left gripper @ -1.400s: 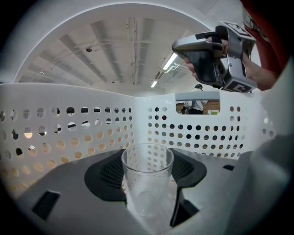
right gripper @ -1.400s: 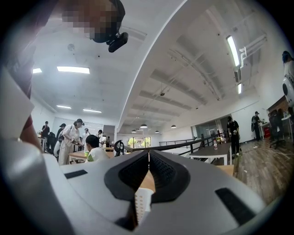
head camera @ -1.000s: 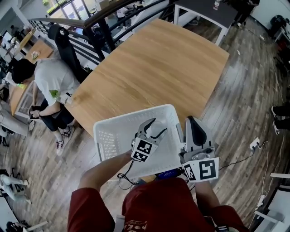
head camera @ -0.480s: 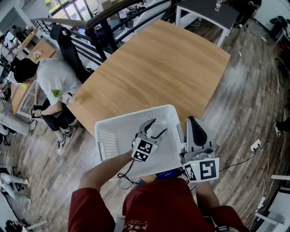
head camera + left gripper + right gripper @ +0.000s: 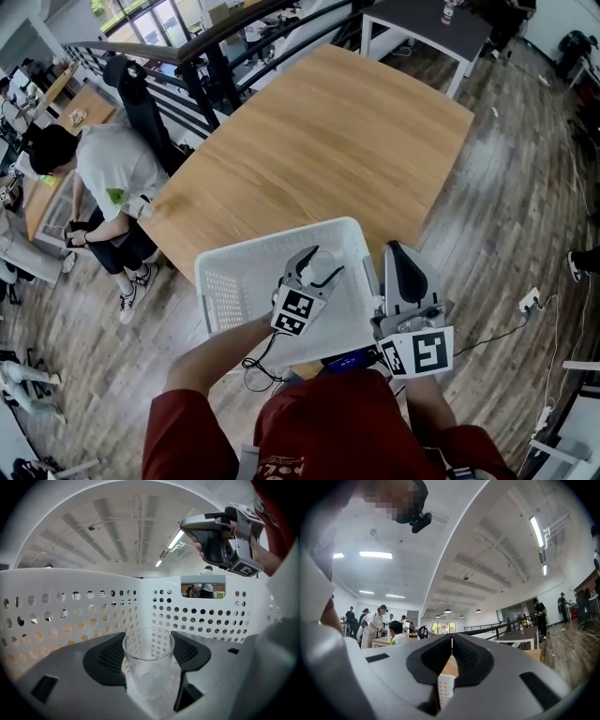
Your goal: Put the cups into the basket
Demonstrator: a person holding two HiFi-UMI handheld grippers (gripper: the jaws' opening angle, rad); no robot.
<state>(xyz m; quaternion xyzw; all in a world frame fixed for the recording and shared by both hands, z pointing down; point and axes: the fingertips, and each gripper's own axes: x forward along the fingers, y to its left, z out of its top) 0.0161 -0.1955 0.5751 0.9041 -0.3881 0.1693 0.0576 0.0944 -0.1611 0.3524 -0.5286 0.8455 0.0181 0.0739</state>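
A clear glass cup (image 5: pixel 149 667) stands upright between the dark pads of my left gripper (image 5: pixel 148 641), which is shut on it. Both are down inside the white perforated basket (image 5: pixel 70 611). In the head view the basket (image 5: pixel 234 261) sits at the near edge of the wooden table (image 5: pixel 319 141). There, my left gripper (image 5: pixel 317 265) reaches into the basket's right half and the cup (image 5: pixel 322 274) is only faintly visible. My right gripper (image 5: pixel 398 258) hovers just outside the basket's right rim, shut and empty, its tips meeting (image 5: pixel 451 644).
A seated person (image 5: pixel 103 173) is at the far left beyond the table. A black railing (image 5: pixel 206 56) runs behind it, and a dark table (image 5: pixel 431 23) stands at the top right. Wooden floor lies to the right. No other cups show.
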